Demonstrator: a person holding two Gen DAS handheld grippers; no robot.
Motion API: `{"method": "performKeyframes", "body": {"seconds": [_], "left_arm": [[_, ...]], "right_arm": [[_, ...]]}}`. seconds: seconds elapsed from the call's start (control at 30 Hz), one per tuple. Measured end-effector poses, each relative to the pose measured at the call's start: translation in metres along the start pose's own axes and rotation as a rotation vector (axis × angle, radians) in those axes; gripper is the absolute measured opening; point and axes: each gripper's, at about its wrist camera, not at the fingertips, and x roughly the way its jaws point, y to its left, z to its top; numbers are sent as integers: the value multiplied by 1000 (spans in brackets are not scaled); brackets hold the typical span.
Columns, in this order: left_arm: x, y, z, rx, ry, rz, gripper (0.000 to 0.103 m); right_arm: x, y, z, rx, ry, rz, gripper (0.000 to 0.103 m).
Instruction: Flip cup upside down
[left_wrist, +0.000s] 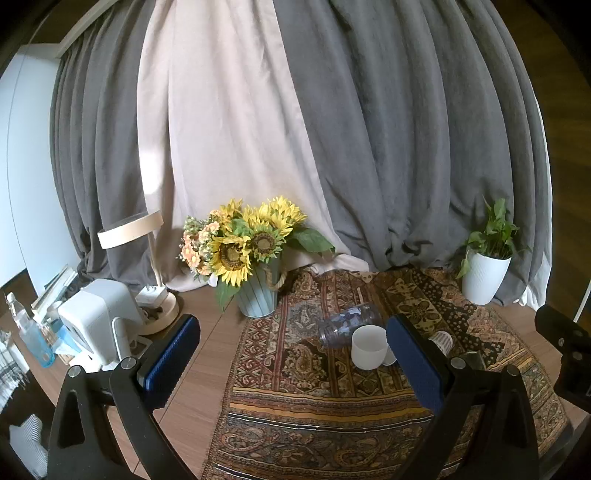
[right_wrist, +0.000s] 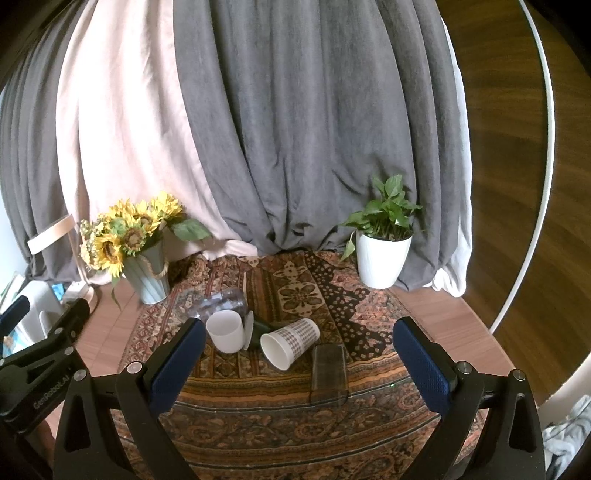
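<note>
Left gripper (left_wrist: 291, 354), right gripper (right_wrist: 299, 354): black angular frames, triangular cut-outs, silver round screws, blue textured finger pads (right_wrist: 424, 365); white "GenRobot.AI" lettering on one body.

The left gripper (left_wrist: 291, 354) is hovering with its blue-padded jaws spread wide, gripping nothing. The right gripper (right_wrist: 299, 354) is hanging level beside it, jaws likewise parted wide and gripping nothing.

Backdrop of grey curtains (right_wrist: 295, 147) with one pale pink panel (left_wrist: 221, 140); wooden table (left_wrist: 207, 354) draped with patterned paisley cloth (right_wrist: 295, 435); sunflower bouquet (left_wrist: 243, 240) in ribbed pot; white-potted green plant (right_wrist: 382, 236) (far right); desk lamp (left_wrist: 131, 229) at left; dark wood floor (right_wrist: 509, 129).
</note>
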Motion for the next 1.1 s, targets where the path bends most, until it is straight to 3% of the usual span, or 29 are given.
{"method": "performKeyframes", "body": {"seconds": [0.77, 1.1], "left_arm": [[3, -4, -2, 13, -1, -21, 103], [23, -15, -2, 32, 35, -27, 103]], "right_arm": [[7, -2, -1, 3, 5, -11, 102], [23, -4, -1, -9, 31, -15, 102]]}}
